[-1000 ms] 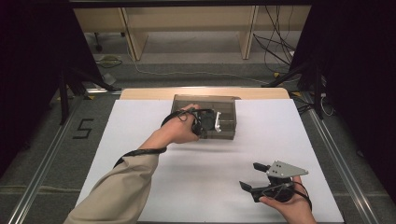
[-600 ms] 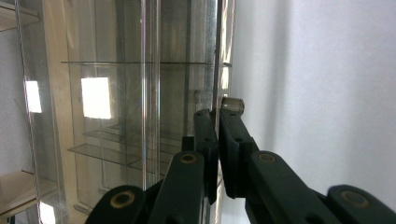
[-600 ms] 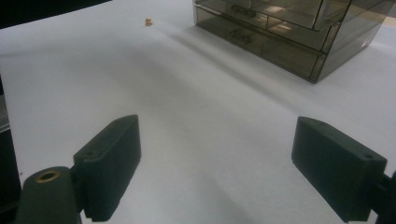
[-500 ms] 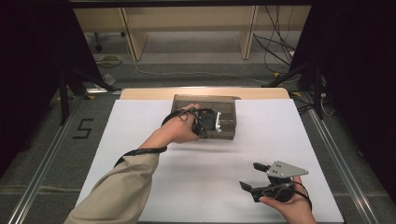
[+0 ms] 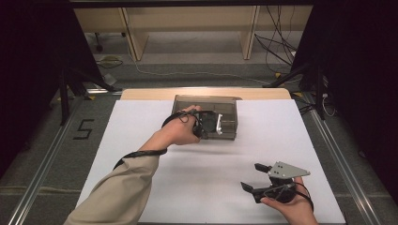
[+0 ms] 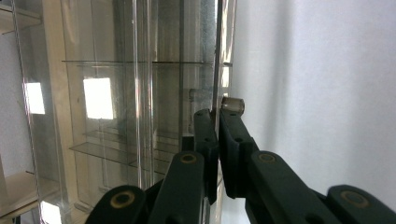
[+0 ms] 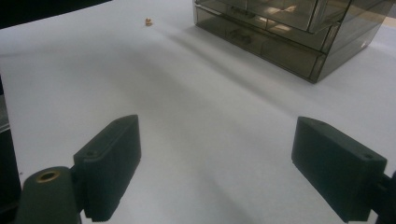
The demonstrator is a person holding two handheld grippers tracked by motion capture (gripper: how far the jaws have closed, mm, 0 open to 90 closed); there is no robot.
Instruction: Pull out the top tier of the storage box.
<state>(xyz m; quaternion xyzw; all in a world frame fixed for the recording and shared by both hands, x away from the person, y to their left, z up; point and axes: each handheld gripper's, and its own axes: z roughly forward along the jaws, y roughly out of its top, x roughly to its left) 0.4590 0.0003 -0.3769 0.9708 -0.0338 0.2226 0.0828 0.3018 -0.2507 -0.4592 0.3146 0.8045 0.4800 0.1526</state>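
Grippers: two; drawer cabinet point(image 5: 206, 110): one, seemingly.

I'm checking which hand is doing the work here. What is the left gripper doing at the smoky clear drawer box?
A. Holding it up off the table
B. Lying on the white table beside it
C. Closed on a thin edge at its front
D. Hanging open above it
C: in the left gripper view, the left gripper has its jaws nearly together, pinching a thin clear edge of the drawer box, which rests on the table.

Bright table, dark surround, sharp.
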